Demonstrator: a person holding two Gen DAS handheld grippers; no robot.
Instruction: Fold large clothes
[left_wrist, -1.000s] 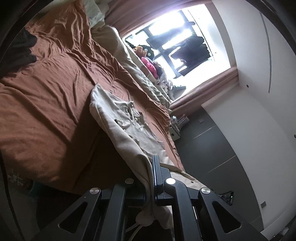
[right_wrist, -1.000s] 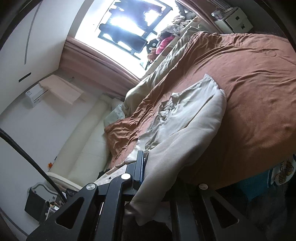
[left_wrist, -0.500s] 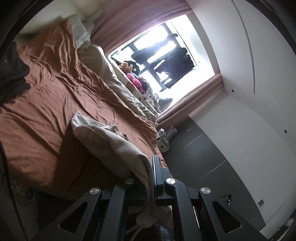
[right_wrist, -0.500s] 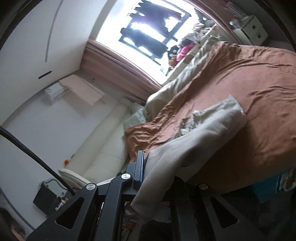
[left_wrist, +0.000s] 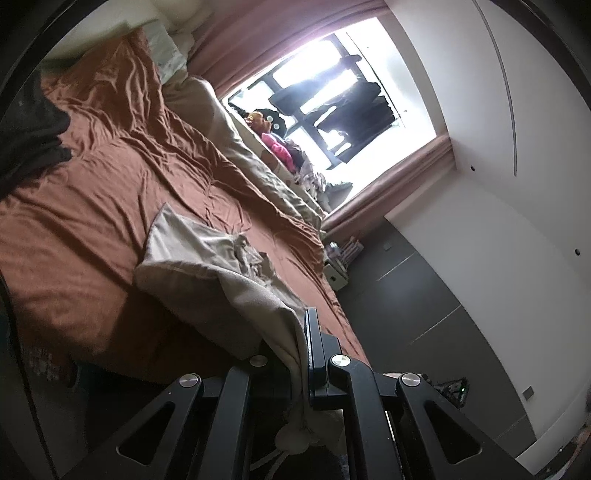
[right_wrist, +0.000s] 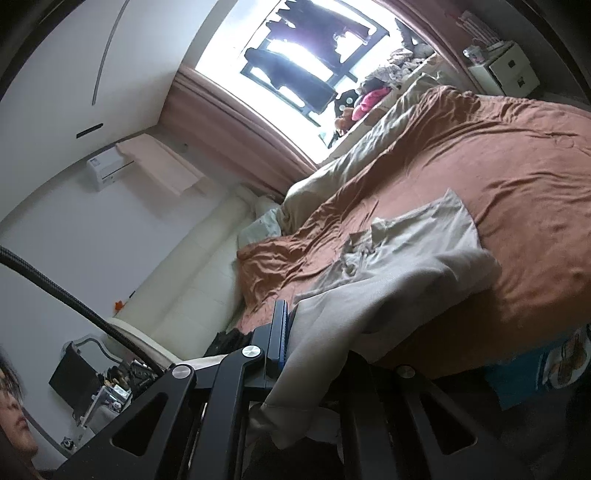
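Here, a large beige knit garment (left_wrist: 207, 258) is caught mid-fold on a bed spread with a rumpled rust-brown sheet (left_wrist: 92, 206), its near edge raised off the mattress by two black hand-held grippers. The left gripper (left_wrist: 301, 347) has its jaws pinched nearly closed on one gathered corner of the cloth, a white drawstring dangling below; the right gripper (right_wrist: 291, 332) is clamped just as tightly on the opposite corner, where the fabric drapes over its fingers. From both grips the garment runs forward and down onto the sheet, its far portion lying flat and creased toward the middle of the bed, with a folded beige quilt (right_wrist: 354, 162) and a bright window (right_wrist: 295, 55) beyond. The step in hand appears to be carrying the held edge over the resting half. The next move likely calls for both hands to travel forward together, level and evenly spaced, laying the edge down squarely before letting go.
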